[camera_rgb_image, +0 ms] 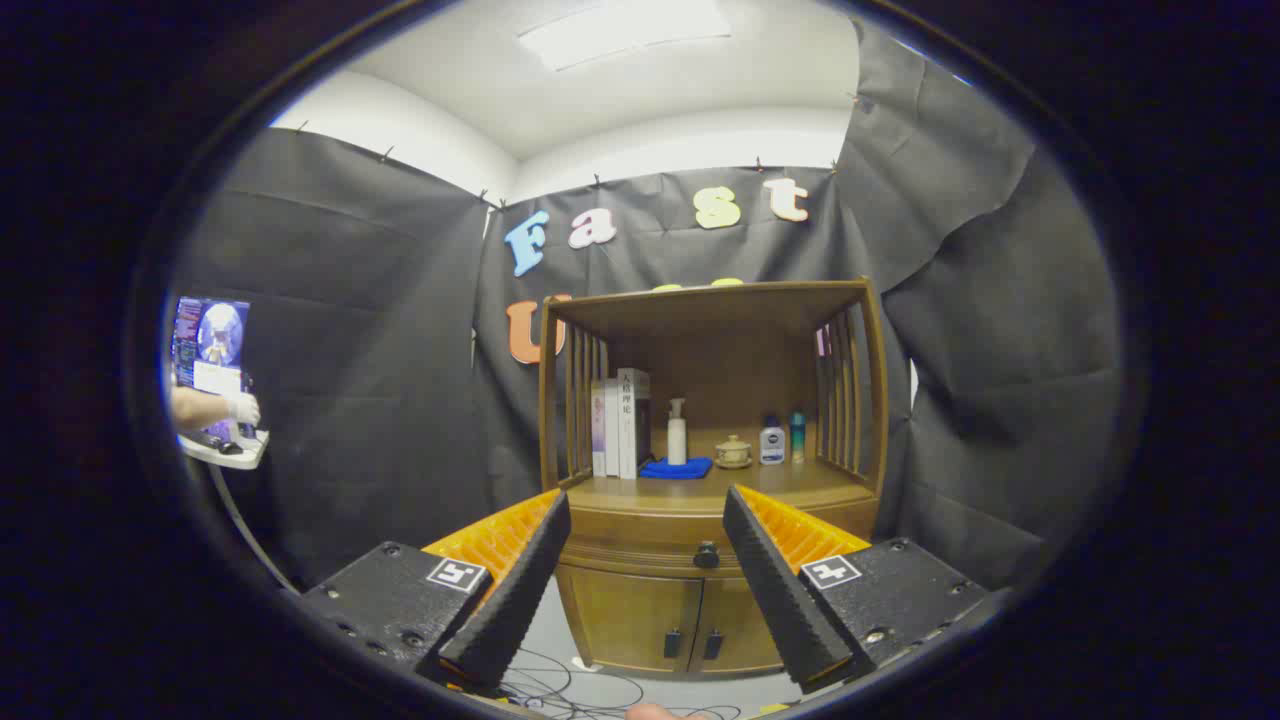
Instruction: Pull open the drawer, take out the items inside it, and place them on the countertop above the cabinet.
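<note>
Gripper [647, 520] fingers spread, empty, aimed at closed drawer's knob [706, 555]; approach step, next close in and grasp it.

You're facing a cabinet [700, 480] of brown wood with a smooth, faintly glossy finish, its drawer [650, 553] the same, carrying a dark, shiny knob [706, 554], perhaps metal. The gripper [645, 560] fingers, spread apart, look ribbed and matt. A soft cloth [677, 468] lies mid-frame.

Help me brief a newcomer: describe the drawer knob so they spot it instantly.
Find the wooden cabinet against the black cloth. Below its countertop runs the closed drawer. The knob is the single round dark one at its middle, beyond the open gripper, unlike the two oblong door handles lower down.
</note>
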`<state>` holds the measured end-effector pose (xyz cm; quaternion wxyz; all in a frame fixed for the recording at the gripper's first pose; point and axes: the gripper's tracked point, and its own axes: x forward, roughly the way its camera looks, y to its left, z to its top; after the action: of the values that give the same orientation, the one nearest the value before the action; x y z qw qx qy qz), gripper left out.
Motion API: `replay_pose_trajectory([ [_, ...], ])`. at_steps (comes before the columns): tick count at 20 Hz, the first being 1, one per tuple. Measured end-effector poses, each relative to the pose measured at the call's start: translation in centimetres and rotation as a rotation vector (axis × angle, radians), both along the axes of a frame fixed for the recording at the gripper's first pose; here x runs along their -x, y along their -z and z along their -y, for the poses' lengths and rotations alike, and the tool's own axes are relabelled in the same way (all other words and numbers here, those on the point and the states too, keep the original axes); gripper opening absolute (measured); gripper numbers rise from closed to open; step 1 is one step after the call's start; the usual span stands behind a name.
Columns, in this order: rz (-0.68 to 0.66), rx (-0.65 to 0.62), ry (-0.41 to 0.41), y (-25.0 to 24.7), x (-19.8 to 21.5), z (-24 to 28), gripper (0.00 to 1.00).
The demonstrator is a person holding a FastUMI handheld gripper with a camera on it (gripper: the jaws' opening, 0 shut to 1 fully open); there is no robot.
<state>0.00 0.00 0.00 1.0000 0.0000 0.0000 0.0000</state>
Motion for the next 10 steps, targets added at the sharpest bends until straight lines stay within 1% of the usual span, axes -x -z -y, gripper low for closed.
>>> replay_pose_trajectory([
  [3,-0.044,-0.004,0.021,1.6,-0.5,0.2,0.99],
  [10,-0.066,-0.025,0.055,2.6,-0.8,1.1,0.99],
])
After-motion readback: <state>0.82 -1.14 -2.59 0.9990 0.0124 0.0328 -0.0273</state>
